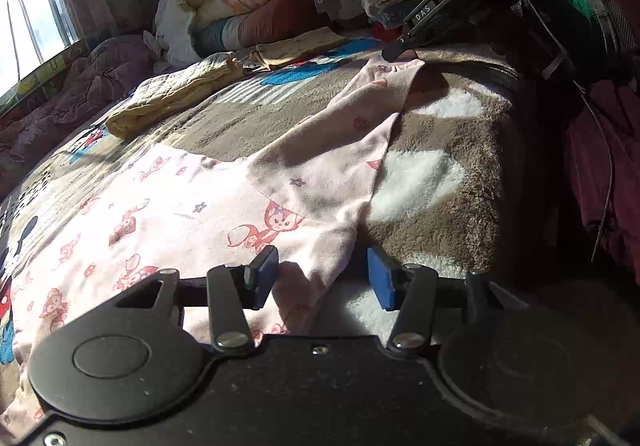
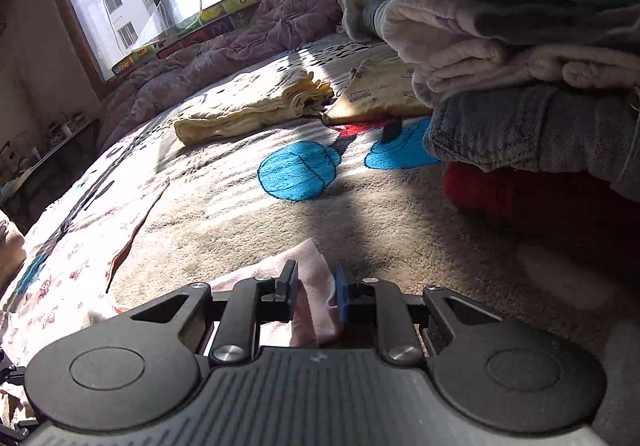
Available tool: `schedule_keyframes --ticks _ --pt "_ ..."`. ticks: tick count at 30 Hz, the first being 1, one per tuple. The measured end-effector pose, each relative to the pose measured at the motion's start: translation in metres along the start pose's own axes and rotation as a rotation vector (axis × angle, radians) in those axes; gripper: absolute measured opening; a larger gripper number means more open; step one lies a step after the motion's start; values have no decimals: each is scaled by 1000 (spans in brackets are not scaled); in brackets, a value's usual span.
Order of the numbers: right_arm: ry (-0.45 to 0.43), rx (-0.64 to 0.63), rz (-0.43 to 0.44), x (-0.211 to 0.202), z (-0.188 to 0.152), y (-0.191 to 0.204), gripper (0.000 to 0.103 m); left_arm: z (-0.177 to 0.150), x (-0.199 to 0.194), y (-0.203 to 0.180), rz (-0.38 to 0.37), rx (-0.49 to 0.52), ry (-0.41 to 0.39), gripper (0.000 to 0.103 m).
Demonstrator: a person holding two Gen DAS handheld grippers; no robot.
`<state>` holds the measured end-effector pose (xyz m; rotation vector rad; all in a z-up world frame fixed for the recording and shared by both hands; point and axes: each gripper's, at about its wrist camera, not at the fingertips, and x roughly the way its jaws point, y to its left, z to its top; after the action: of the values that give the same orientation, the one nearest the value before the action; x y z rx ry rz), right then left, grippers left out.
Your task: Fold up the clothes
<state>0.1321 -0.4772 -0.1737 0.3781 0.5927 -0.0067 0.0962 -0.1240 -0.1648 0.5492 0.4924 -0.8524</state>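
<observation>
Your right gripper [image 2: 316,296] pinches the sleeve end of the pale pink cartoon-printed top [image 1: 192,206] spread flat on the blanket [image 1: 440,206], while your left gripper [image 1: 323,276] stands released over its hem.

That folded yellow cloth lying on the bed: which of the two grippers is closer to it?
Right, though not by much. The right gripper, shut on the pink printed garment's sleeve end, faces the folded yellow cloth across open blanket. The left gripper sits at the garment's near edge, farther back.
</observation>
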Motion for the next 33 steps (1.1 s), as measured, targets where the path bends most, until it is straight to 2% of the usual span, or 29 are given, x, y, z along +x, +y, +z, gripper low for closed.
schedule_keyframes --ticks 3,10,13,20,25,28,31,33 --pt "-65 -53 -20 -14 5 10 3 0 1 3 -11 -23 7 51" --pt "-202 -182 -42 -34 29 31 3 -1 1 7 -29 -52 19 51" --pt "-231 -214 -61 -36 41 34 3 -2 2 10 -45 -74 24 51" --pt "-193 -256 -123 -15 45 33 2 -3 2 13 -65 -90 28 52" --pt "-106 -263 -269 5 29 26 1 -4 0 14 -72 -98 30 54" --pt "-68 -221 -354 11 24 17 2 -5 -1 13 -73 -97 30 55" --pt "-108 -233 -324 4 19 27 2 -5 -2 13 -68 -91 33 56" --pt "-120 -308 -275 3 12 51 2 -5 -2 13 -64 -92 34 57"
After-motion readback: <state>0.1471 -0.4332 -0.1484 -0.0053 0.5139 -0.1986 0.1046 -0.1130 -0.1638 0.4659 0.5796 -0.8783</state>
